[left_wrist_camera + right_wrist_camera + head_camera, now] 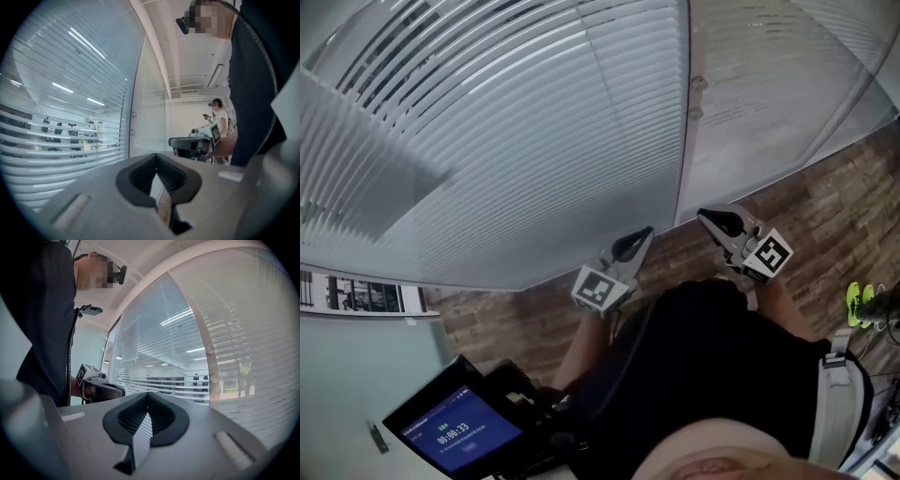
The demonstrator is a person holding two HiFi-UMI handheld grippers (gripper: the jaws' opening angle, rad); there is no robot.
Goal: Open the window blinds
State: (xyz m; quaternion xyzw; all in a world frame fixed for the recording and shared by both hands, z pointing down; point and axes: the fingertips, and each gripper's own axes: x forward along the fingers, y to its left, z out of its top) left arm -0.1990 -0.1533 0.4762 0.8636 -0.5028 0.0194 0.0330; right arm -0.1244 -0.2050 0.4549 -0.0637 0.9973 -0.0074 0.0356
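White slatted blinds (497,122) hang behind a glass wall, with slats tilted partly so the room beyond shows through. Two small round knobs (697,84) sit on the vertical frame post (682,159) between the panes; in the right gripper view these knobs (210,351) are right of the jaws. My left gripper (640,236) and right gripper (712,220) are held close to the person's body, short of the glass. Both point level toward the window. Both are shut, with nothing between the jaws in the left gripper view (157,159) or the right gripper view (148,397).
A wood-pattern floor (825,216) runs along the base of the window. At lower left stands a dark tablet (459,429) showing a timer. Green shoes (862,302) lie at the right edge. Another person (218,110) stands far off in the room.
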